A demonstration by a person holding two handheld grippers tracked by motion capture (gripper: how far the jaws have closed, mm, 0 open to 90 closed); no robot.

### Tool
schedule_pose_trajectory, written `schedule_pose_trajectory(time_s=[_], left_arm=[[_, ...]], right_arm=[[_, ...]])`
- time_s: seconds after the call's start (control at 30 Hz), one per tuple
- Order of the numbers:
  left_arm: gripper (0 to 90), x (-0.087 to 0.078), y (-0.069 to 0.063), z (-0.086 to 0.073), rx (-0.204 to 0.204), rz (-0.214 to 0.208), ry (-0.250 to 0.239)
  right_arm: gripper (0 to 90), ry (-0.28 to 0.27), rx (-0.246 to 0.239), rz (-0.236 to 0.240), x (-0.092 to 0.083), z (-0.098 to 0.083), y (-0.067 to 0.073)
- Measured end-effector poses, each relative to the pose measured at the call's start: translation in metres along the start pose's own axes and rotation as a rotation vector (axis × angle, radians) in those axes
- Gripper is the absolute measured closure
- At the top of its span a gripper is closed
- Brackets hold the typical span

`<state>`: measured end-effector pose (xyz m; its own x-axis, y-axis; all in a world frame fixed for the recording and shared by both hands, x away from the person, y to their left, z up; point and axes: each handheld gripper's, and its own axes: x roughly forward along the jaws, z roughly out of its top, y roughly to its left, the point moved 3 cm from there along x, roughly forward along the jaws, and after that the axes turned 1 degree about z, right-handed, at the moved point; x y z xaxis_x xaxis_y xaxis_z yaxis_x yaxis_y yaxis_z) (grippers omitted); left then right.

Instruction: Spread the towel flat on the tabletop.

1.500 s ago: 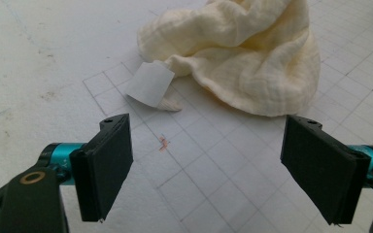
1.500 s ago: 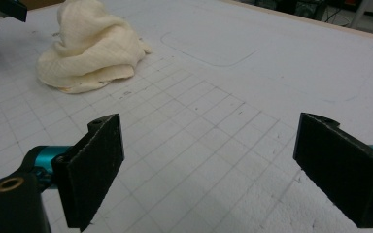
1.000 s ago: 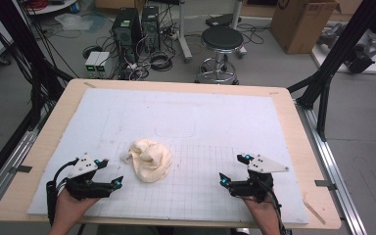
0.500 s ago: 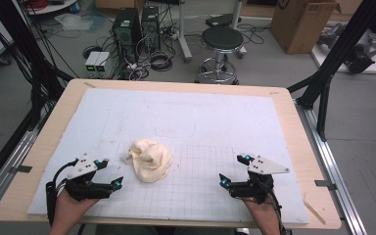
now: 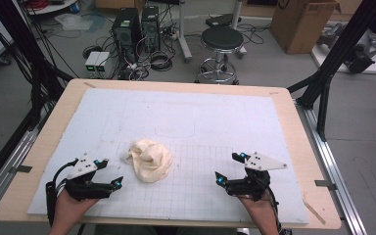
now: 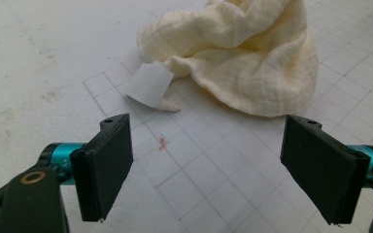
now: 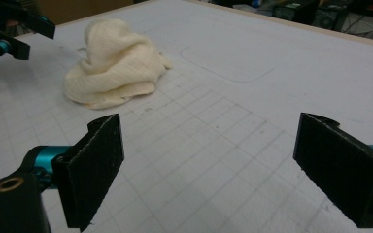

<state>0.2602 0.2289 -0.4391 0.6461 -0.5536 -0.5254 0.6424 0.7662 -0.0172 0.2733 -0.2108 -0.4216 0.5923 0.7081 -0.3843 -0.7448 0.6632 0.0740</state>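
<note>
table (image 5: 39,147) – wooden, topped by a white gridded mat (image 5: 254,122) | cream cloth (image 5: 149,159) – crumpled in a heap left of the mat's centre, white label (image 6: 149,85) at its edge | left gripper (image 5: 111,172) near the cloth, jaws spread, empty | right gripper (image 5: 228,167) well apart from it, jaws spread, empty

high view: overhead, facing forward-down | gripper views: low, close | shared: cream cloth (image 5: 149,159) on mat (image 5: 235,117)

Grey floor (image 5: 372,147), stool (image 5: 221,39), perhaps computers (image 5: 127,24)
</note>
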Motion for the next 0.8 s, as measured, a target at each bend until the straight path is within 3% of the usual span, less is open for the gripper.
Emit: schedule_pose_trajectory(time_s=[0.23, 0.4, 0.57, 0.8], left_arm=[[19.6, -0.003, 0.003, -0.001, -0.010, 0.005, -0.007], [19.7, -0.004, 0.003, 0.000, -0.004, 0.009, -0.009], [19.9, -0.005, 0.003, 0.000, -0.007, 0.012, -0.015], [19.9, -0.005, 0.004, 0.000, -0.008, 0.012, -0.017]], right_arm=[[10.4, 0.051, -0.029, 0.052, 0.019, 0.018, 0.010], [10.5, 0.050, -0.031, 0.085, 0.032, 0.035, 0.014], [10.5, 0.039, -0.055, 0.125, 0.055, 0.057, 0.025], [10.5, 0.081, -0.096, 0.170, 0.090, 0.072, 0.042]])
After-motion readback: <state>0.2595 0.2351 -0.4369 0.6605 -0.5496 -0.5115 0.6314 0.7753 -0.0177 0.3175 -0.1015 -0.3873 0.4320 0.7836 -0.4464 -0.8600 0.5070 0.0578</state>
